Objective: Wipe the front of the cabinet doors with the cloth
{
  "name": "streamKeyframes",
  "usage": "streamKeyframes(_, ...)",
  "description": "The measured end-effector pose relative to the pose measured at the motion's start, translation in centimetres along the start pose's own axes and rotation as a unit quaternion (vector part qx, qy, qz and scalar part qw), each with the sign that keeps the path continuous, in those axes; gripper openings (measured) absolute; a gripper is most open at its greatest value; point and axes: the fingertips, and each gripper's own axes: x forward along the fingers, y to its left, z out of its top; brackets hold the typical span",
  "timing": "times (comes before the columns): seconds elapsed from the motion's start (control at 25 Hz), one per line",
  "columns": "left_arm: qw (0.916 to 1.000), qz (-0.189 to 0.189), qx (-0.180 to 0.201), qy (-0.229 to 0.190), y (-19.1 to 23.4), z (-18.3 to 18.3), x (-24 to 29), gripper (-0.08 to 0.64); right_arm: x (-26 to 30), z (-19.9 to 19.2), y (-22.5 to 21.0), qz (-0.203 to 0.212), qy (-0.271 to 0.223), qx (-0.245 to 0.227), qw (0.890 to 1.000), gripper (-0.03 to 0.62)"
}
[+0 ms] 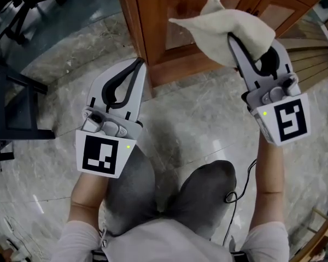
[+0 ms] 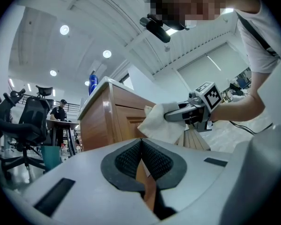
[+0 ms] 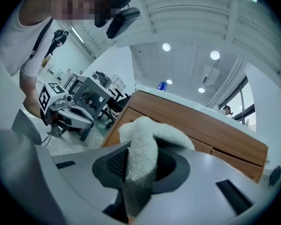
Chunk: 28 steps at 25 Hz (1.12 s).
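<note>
Here, the right gripper pinches a cream cloth between its jaws. The cloth sits bunched just in front of the wooden cabinet door, though whether it touches the panel cannot be told. The left gripper has its jaws pressed together on nothing, above the marble floor near the cabinet's lower left corner.
</note>
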Motion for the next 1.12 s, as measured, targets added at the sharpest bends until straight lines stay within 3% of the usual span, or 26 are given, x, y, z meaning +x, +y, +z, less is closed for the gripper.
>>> streamKeyframes(0.28, 0.9997, 0.021, -0.004, 0.010, 2.5, -1.8, -2.9, 0.018, 4.3, 1.9, 8.7, 0.086, -0.039, 0.000, 0.996, 0.103)
streamKeyframes(0.44, 0.9994, 0.032, 0.000, 0.013, 4.2, -2.3, -3.8, 0.018, 7.9, 1.2, 11.4, 0.114, -0.038, -0.010, 0.993, 0.103)
streamKeyframes(0.8, 0.9993, 0.034, 0.001, 0.014, 4.7, -2.7, -4.3, 0.018, 9.1, 0.2, 10.5, 0.101, -0.037, 0.015, 0.994, 0.103)
streamKeyframes(1.12, 0.9994, 0.030, 0.000, 0.014, 3.7, -2.6, -3.3, 0.018, 8.1, -1.7, 7.8, 0.080, -0.016, 0.006, 0.997, 0.103)
